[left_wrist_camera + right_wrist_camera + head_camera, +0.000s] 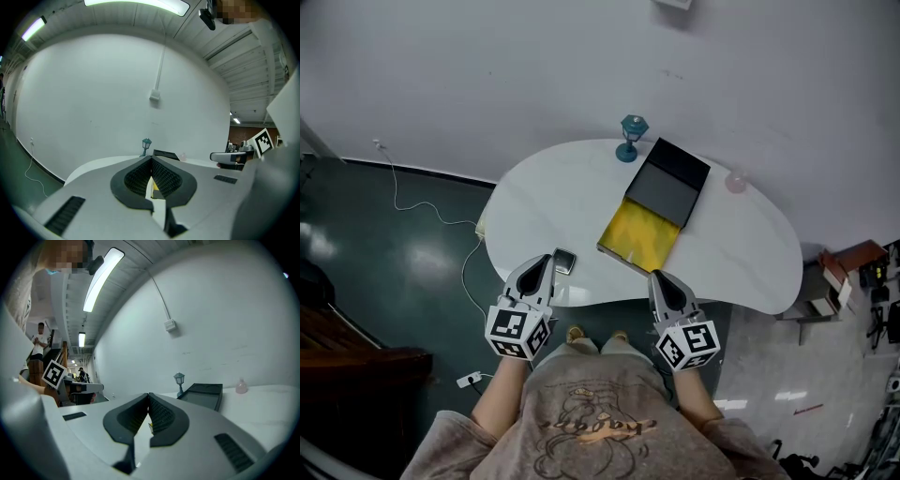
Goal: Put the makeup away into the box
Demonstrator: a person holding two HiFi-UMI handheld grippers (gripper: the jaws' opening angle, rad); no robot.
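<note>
An open box lies across the middle of the white table, its yellow-lined tray towards me and its black lid folded back. A small dark compact rests near the table's front edge, just right of my left gripper's tip. A pink bottle stands right of the lid. My left gripper and right gripper hover at the front edge, both shut and holding nothing. In the right gripper view the box and the bottle lie ahead of the gripper.
A teal lantern ornament stands at the table's back edge, left of the lid, and also shows in the left gripper view as the lantern. The white wall rises behind the table. A cable trails over the dark floor at left. Clutter sits at right.
</note>
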